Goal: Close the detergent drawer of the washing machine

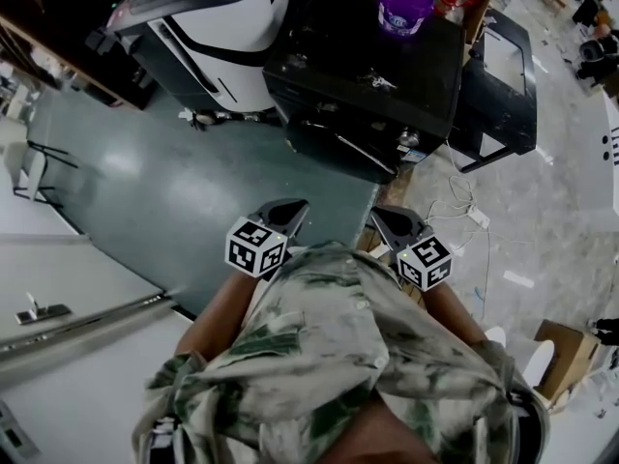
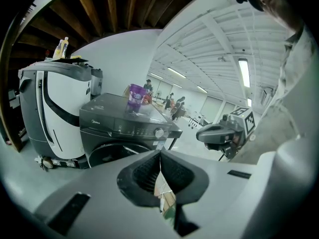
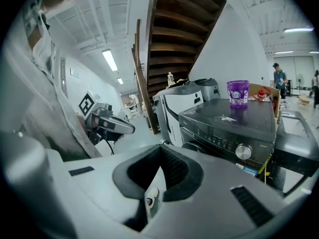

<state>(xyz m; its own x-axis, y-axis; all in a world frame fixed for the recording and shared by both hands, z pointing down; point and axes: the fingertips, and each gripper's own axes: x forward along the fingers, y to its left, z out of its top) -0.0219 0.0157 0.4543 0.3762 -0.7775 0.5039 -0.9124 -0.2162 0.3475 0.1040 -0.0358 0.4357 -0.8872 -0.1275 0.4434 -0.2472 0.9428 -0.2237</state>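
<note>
While the washing machine (image 3: 227, 126) sits well ahead of your jaws, your left gripper (image 2: 160, 154) has them pressed together, empty. Right gripper (image 3: 160, 149), same story.

Left hand-held gripper (image 2: 160, 154) hides the washing machine (image 2: 124, 126) base.

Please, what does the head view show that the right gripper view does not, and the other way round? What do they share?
Only the head view shows the cardboard box on the floor and the white cables beside it. Only the right gripper view shows the wooden staircase, the control knob and a ceiling lamp. Both show the dark washing machine, the purple cup on its top, and the left gripper with its jaws together.
</note>
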